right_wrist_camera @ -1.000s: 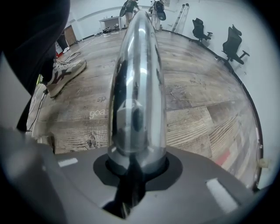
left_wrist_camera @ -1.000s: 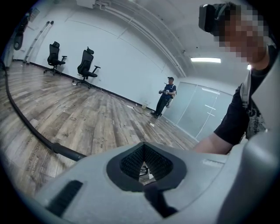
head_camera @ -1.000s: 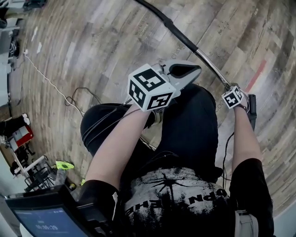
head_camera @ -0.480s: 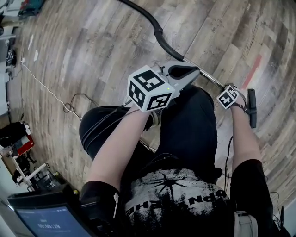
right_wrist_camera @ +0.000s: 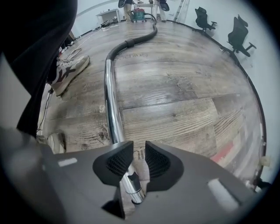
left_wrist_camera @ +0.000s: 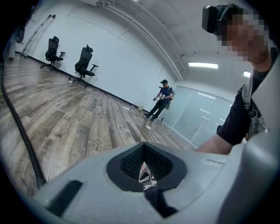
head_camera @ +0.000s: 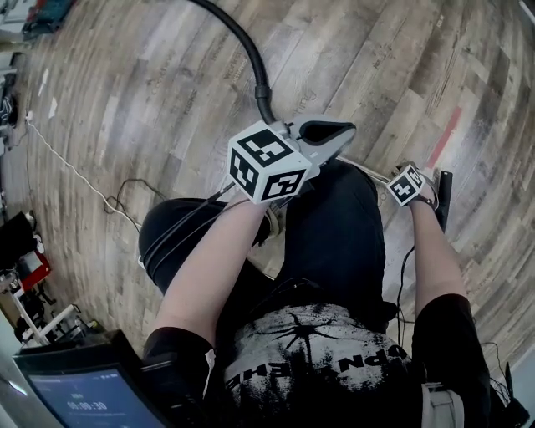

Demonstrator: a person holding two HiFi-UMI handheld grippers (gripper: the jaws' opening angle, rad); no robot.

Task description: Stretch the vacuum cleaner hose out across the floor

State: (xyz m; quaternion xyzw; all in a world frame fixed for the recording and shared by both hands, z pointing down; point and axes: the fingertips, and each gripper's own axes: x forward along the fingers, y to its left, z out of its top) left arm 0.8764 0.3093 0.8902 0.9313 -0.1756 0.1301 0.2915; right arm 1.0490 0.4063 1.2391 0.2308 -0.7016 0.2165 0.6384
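Right gripper view: the right tongs [right_wrist_camera: 139, 148] straddle the metal tube [right_wrist_camera: 111, 109] of the vacuum wand. The jaws are closing after a brief widening. The tube lies against one pad and a sliver of floor shows beside the other, so the grip is not firm yet; it reads as a regrip. The left tongs [left_wrist_camera: 145, 175] are together with nothing in them, raised clear of the work and pointing across the room.

Outward: the tube runs away from the jaws over the wooden floor [right_wrist_camera: 183, 87] and joins the black hose [right_wrist_camera: 131, 42] at a cuff. The hose snakes on in a loose S toward what looks like the cleaner's body [right_wrist_camera: 140, 13], far off. The person's shoe [right_wrist_camera: 68, 70] stands near the tube.

Change, head view: over the last second the hose line swings from a slant toward the upper right to nearly straight up the frame. Its cuff now shows just beyond the left tongs, and the right tongs sit a little nearer the person's leg.

Meaning: the wand end is probably being drawn round to take out slack. Bends remain, so the stretch looks only partly done; once the jaws bite, a further pull away from the cleaner is likely needed.
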